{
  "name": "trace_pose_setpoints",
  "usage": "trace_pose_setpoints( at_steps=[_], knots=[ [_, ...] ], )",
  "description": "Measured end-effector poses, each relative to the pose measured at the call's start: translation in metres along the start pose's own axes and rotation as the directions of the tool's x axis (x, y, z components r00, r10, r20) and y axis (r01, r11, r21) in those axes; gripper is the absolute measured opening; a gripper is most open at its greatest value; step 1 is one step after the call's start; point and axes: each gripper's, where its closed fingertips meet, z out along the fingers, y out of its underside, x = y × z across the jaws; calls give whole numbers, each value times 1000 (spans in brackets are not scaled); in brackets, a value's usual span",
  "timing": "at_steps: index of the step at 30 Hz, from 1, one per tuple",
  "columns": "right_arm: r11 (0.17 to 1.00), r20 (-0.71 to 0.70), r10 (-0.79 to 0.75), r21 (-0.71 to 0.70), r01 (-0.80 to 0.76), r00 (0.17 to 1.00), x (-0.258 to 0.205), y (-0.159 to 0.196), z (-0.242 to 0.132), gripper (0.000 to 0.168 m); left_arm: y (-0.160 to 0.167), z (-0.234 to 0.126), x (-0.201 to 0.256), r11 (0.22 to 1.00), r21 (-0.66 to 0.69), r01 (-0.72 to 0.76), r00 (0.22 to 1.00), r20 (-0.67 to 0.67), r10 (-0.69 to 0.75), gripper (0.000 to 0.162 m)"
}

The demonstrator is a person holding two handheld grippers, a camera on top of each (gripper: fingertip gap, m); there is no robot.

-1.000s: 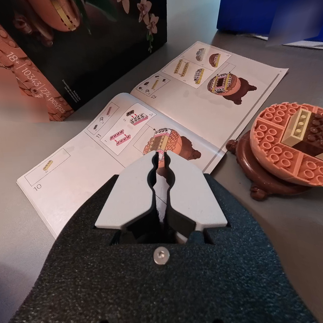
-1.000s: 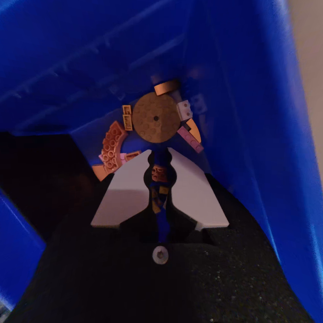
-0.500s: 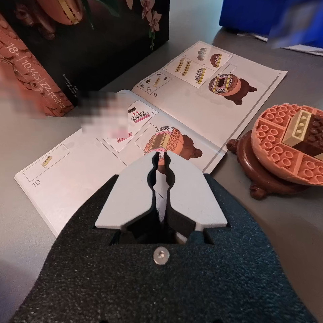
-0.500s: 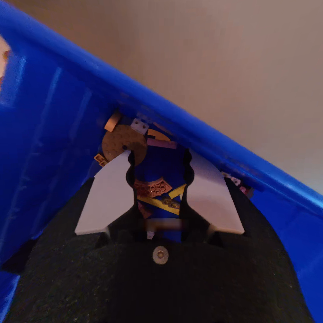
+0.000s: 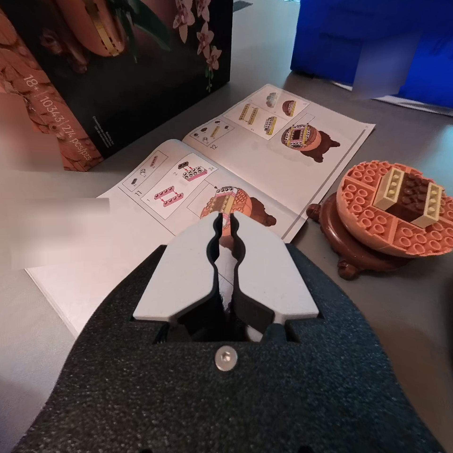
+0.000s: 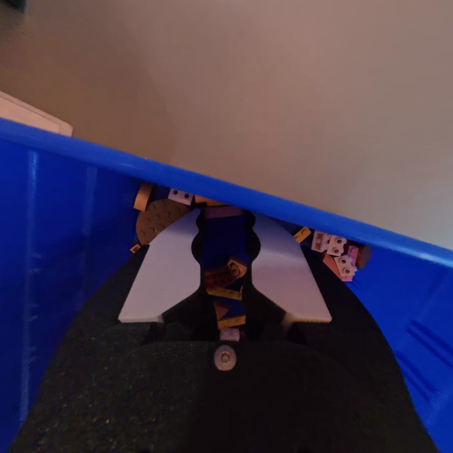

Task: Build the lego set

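The right gripper [image 6: 225, 218] hangs inside the blue bin [image 6: 73, 220], its jaws spread fairly wide and nothing between them; through the gap show the bin floor and a litter of loose bricks [image 6: 225, 277], and its tips are near a pink plate [image 6: 224, 212] lying against the far wall. Whether the tips touch the floor I cannot tell. The left gripper [image 5: 226, 217] hovers over the open booklet [image 5: 186, 186] on the table [image 5: 404, 331], its jaws nearly together with only a thin slit left and nothing held. The model [image 5: 392, 215] stands just right of the booklet: a brown footed base bearing a salmon studded disc, tilted, with a dark brown block flanked by two tan bricks on top. The set's box [image 5: 137, 73] stands behind the booklet. More pieces lie in the bin: a round brown plate [image 6: 159, 220] at the left finger, and a cluster of small white and pink bricks [image 6: 338, 252] at the right, tucked under the rim. These parts look light, hard and smooth, so they are likely to skid or flip if nipped at a corner; a flat plate should be taken across its long edges, squarely, with the jaws narrowed first. Pieces lying overlapped may drag neighbours along. The model is light and top-tilted, so pressing a brick on will probably want the left gripper steadying the base.
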Motion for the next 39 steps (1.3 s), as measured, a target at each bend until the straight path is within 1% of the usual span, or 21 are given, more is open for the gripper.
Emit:
trace_pose_setpoints(
  at_steps=[4,6,9,11,13,17,20,22,24,26,27,30,33,36,39],
  knots=[
    [993,-3,-56,-107,55,998,5,18,-10,30,-3,-3,0,999,27,17,1000,-14,-16,5],
    [989,-17,-100,-114,98,995,10,24,-17,30,-3,-3,-1,999,30,25,1000,-13,-25,5],
    [980,-21,-185,-75,183,982,14,26,-30,30,-3,-3,-2,999,28,34,999,-10,-34,5],
    [969,-52,-245,-2,245,968,13,20,-44,30,-3,-3,-3,999,31,38,999,-7,-37,5],
    [953,-74,-285,85,290,956,3,10,-63,30,-4,-3,-4,999,33,40,999,-4,-40,5],
    [895,-97,-358,249,371,929,-47,-15,-112,30,-5,-4,-4,998,42,38,999,-5,-38,5],
    [823,-72,-444,362,438,893,-115,-31,-141,30,-9,-8,-2,996,85,17,1000,-1,-17,6],
    [762,-59,-515,426,489,855,-167,-37,-147,30,-12,-12,-1,993,118,-2,1000,6,1,6],
    [708,-49,-577,468,529,815,-213,-41,-140,30,-15,-15,1,989,148,-21,1000,9,20,6],
    [665,-53,-620,494,560,783,-246,-47,-122,30,-17,-17,3,985,170,-40,999,6,39,6],
    [656,-37,-636,499,566,771,-260,-49,-110,30,-18,-18,5,983,178,-48,999,2,48,7],
    [649,75,-684,517,558,726,-294,-52,-76,30,-21,-22,8,975,209,-71,997,-4,73,7],
    [628,148,-746,480,612,650,-313,-52,-49,30,-24,-26,9,967,244,-73,997,-2,76,7],
    [565,174,-815,450,691,553,-322,-55,-32,30,-26,-30,7,961,273,-51,998,-7,55,8],
    [564,227,-824,409,717,519,-322,-58,-20,30,-29,-33,4,953,302,-23,1000,-13,28,8]
  ],
)
